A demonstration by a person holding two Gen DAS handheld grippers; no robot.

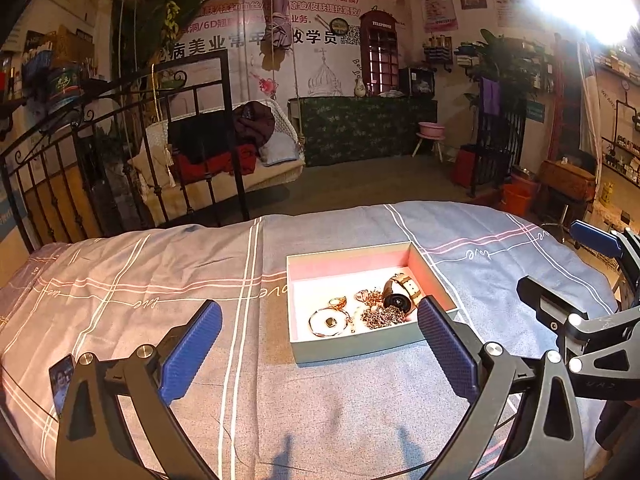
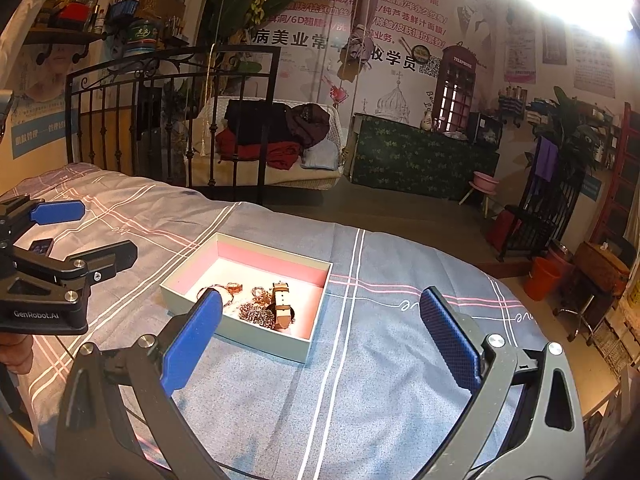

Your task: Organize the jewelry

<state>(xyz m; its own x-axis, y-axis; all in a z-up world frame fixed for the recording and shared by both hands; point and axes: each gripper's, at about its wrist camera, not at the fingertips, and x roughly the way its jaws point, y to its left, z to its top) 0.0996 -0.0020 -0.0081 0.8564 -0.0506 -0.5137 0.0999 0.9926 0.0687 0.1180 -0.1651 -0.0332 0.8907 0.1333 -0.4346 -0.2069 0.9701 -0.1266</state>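
Note:
An open pale box (image 1: 352, 350) with a pink inner wall lies on the bed and also shows in the right wrist view (image 2: 240, 330). In it lie a watch (image 1: 398, 300) with a tan strap (image 2: 282, 300), a gold bangle (image 1: 326, 322), rings and a heap of chain (image 1: 380, 316). My left gripper (image 1: 320, 320) is open and empty, just in front of the box, and shows in the right wrist view (image 2: 96, 236). My right gripper (image 2: 322, 312) is open and empty, to the right of the box, and shows in the left wrist view (image 1: 576, 264).
The bed cover (image 1: 320, 408) is blue-grey with white and pink lines. A phone (image 1: 62, 380) lies on it at the near left. A black iron bed frame (image 1: 120, 140) stands at the far left. The bed edge drops to the floor behind the box.

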